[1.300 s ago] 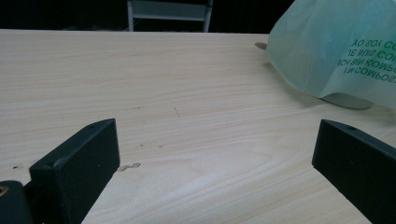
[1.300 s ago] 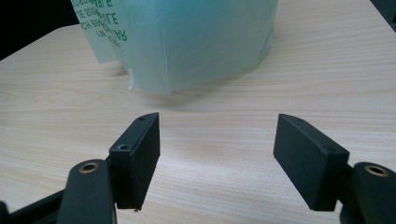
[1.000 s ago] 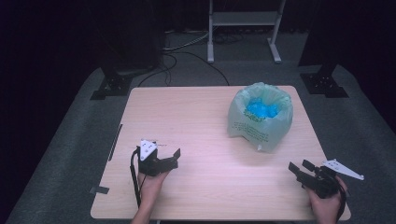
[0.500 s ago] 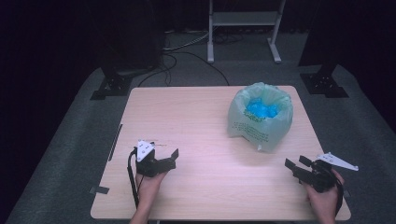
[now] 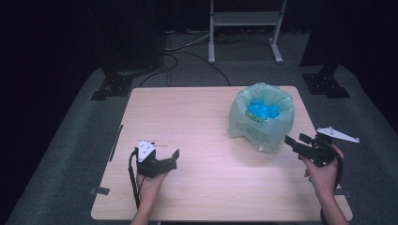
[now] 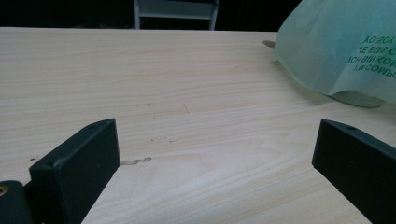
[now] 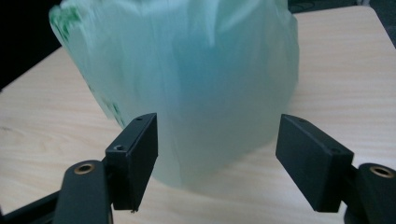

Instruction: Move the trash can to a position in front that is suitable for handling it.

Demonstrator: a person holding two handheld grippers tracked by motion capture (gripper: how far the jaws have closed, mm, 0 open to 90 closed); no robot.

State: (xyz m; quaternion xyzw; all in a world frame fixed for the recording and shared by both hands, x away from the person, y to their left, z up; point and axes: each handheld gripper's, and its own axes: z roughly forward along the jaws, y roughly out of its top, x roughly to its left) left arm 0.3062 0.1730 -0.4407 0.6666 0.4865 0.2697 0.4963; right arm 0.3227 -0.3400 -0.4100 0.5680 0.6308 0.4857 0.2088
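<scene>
Right gripper [image 5: 294,141]: jaws wide apart, empty, aimed at the bag's lower side, close to it, near the table's right edge.
Left gripper [image 5: 170,156]: jaws wide apart, empty, low over bare wood near the front-left corner.
Bag [image 5: 262,117]: pale green, upright and open-mouthed, blue contents inside, toward the back-right corner.
Table [image 5: 197,112]: light wood.
</scene>
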